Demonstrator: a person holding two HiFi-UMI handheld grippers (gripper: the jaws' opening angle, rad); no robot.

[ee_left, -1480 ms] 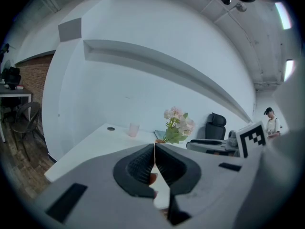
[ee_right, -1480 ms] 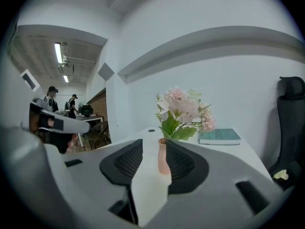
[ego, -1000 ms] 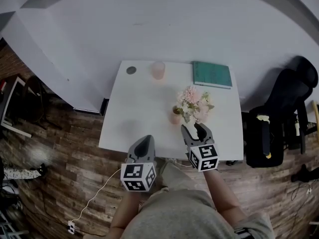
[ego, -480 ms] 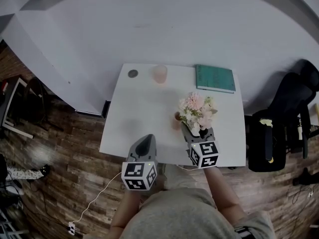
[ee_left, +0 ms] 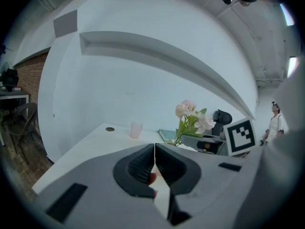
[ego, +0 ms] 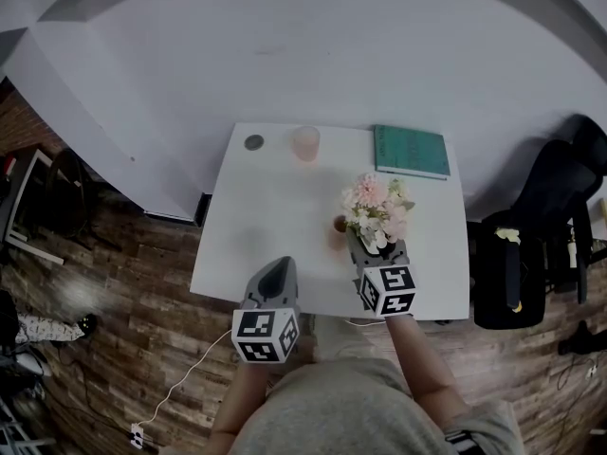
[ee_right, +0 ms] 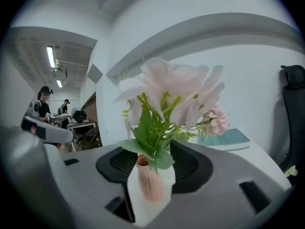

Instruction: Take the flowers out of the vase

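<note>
Now | right gripper (ego: 378, 245) closing beside ribbed pink vase (ee_right: 151, 185), leafy stems (ee_right: 152, 140) between, unpinched | left gripper (ee_left: 154, 149) closed, empty | pale pink flowers (ego: 375, 202) likely light, crushable: pinch stems above vase

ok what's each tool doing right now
left tool: shut, empty
right tool: open and closing, flowers between its jaws, not gripped yet

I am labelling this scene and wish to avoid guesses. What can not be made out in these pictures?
Head view: dark round thing on the table, too small to identify.
Head view: the green book's print, too small to read.
Right gripper view: the vase mouth, hidden by the flowers' leaves.
</note>
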